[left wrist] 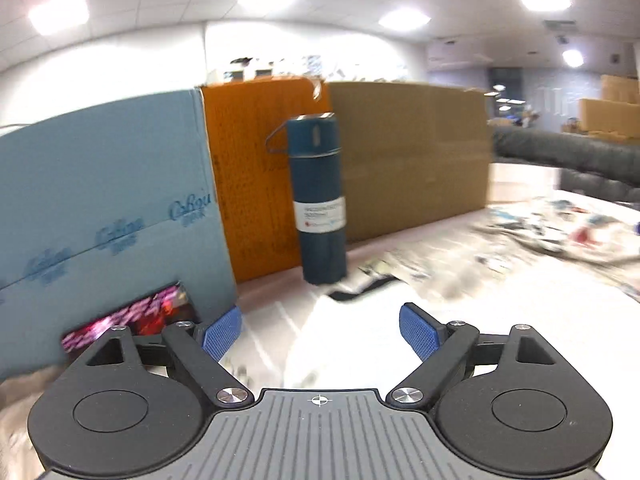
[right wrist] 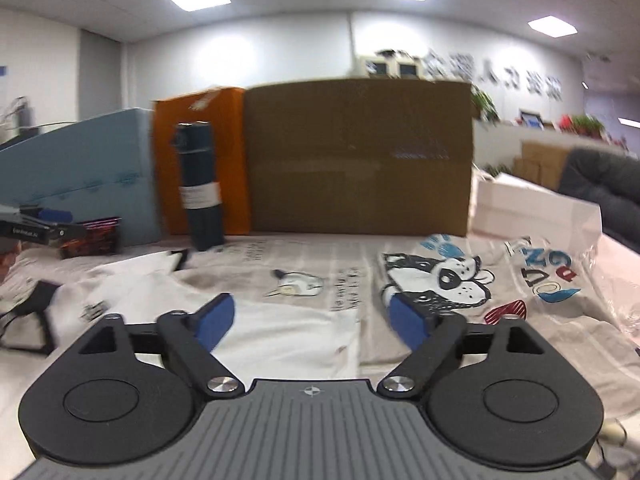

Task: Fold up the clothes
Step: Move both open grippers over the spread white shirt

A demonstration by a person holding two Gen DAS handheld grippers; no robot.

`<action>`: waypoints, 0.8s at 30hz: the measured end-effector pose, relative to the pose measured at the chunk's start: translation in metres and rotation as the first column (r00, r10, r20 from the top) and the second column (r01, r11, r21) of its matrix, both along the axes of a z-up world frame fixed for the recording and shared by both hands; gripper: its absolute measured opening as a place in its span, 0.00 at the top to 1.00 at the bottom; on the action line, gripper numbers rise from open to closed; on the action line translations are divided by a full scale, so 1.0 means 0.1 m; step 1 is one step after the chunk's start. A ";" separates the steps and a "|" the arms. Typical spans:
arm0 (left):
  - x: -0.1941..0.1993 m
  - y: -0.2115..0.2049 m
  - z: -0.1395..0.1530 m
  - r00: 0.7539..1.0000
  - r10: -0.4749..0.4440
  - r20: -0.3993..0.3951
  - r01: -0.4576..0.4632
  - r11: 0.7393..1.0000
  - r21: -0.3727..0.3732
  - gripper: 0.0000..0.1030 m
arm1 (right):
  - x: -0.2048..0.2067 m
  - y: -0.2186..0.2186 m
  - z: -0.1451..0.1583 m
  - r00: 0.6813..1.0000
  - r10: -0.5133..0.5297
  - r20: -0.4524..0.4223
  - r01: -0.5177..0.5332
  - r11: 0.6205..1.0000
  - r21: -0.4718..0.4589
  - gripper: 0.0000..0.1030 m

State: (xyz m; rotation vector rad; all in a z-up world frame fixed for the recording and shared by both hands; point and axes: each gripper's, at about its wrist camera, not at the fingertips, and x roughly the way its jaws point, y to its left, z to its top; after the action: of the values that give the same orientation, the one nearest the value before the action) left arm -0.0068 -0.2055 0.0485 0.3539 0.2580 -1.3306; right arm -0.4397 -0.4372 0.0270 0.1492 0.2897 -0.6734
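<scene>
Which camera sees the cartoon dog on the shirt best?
The right wrist view: the black-and-white cartoon dog print on the beige shirt lies sharp and whole just past the open right claw. The left wrist view shows only a blurred patch of the shirt, no dog recognisable.

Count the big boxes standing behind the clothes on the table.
3, in a row: blue box at left, orange box behind the flask, brown cardboard box at right. Others may be hidden.
</scene>
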 end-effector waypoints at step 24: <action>-1.61 2.20 -0.64 0.922 -0.364 0.135 0.370 0.929 -0.017 0.11 | 0.15 2.53 -0.49 0.728 0.671 -0.144 -0.682 0.729 -0.055 0.08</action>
State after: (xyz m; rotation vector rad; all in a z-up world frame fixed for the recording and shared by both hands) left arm -0.1673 0.0148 -0.0159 0.4669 0.0530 -1.6728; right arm -0.4252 -0.1843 -0.0224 -0.1030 0.3906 0.0453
